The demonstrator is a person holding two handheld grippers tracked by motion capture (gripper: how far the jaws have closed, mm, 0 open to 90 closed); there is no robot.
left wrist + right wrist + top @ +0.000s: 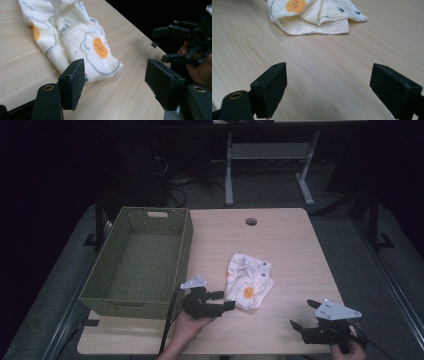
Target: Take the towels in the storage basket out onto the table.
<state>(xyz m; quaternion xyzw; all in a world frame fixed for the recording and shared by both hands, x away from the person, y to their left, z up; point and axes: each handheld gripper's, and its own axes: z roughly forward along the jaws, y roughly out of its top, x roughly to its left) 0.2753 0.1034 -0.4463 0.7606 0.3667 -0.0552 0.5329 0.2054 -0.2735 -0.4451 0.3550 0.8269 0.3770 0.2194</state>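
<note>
In the high view, a crumpled cloth printed with fried eggs is seen lying near the middle of the table, well apart from the green basket at the left. The left gripper is held just beside the cloth's near-left edge, its jaws spread wide with nothing between them. The right gripper is held near the table's front right corner, well apart from the cloth, also spread wide and empty.

In the left gripper view, the left gripper is seen low over the table, jaws wide, with the cloth just ahead of its pads; the right gripper is seen farther off.

In the right gripper view, the right gripper is seen wide apart above bare wood, the cloth lying well ahead.
</note>
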